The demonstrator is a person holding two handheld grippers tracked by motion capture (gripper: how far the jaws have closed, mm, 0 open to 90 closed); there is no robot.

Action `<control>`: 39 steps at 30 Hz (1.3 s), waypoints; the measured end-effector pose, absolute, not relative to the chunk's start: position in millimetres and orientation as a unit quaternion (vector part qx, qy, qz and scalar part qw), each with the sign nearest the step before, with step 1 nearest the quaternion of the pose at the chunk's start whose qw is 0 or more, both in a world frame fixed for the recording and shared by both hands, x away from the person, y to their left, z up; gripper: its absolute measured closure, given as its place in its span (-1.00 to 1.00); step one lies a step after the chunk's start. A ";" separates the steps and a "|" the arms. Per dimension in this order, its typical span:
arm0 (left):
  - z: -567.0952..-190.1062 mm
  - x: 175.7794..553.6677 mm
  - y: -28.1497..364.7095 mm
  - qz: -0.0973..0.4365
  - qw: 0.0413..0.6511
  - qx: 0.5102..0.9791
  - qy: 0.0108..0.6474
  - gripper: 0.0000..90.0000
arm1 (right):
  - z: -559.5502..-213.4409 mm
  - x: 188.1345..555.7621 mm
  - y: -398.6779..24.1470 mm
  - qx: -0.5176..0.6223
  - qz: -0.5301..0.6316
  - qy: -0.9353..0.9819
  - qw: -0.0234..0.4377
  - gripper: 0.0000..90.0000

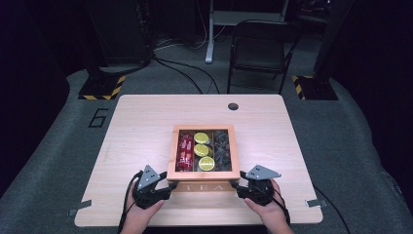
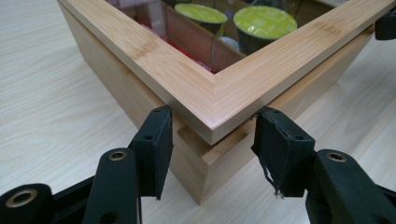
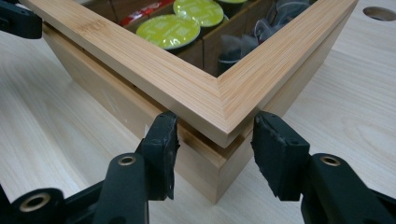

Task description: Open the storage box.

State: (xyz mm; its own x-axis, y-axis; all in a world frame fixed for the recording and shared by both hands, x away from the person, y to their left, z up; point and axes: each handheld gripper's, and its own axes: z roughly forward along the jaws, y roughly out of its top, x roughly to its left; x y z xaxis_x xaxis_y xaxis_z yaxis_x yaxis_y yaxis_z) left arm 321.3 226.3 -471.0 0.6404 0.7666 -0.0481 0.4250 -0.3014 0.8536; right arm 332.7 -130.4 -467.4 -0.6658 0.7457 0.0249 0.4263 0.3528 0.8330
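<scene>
Evidently the wooden tea box (image 1: 203, 174) is the thing in hand: it sits at the near middle of the table (image 1: 141, 126), its glass-paned lid (image 2: 215, 95) lifted a crack above the body. Inside lie red packets (image 1: 184, 152), yellow-green capsules (image 1: 202, 150) and dark sachets (image 1: 222, 148), each in its own compartment. The left gripper (image 2: 210, 135) straddles one near corner, the right gripper (image 3: 215, 137) the other, presumably to raise the lid evenly. Each pair of jaws stands apart astride its corner; whether the pads actually press on the wood cannot be told.
</scene>
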 end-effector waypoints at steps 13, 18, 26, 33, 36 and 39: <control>-440.9 328.8 229.3 0.194 0.456 0.783 0.376 0.01 | -441.1 338.9 -134.3 0.374 0.455 0.788 0.176 0.10; -424.6 332.9 229.0 0.209 0.459 0.781 0.369 0.01 | -422.6 341.2 -132.2 0.361 0.447 0.793 0.200 0.09; -397.7 343.1 230.2 0.213 0.461 0.782 0.362 0.02 | -395.8 354.1 -134.8 0.366 0.462 0.786 0.184 0.09; -377.1 354.0 231.4 0.214 0.464 0.782 0.356 0.05 | -375.4 364.9 -135.5 0.364 0.464 0.787 0.182 0.10; -370.1 361.5 234.0 0.202 0.475 0.776 0.362 0.05 | -365.6 369.0 -134.0 0.358 0.462 0.788 0.194 0.12; -363.8 366.4 234.0 0.205 0.476 0.775 0.363 0.07 | -358.0 374.3 -133.6 0.356 0.462 0.788 0.195 0.12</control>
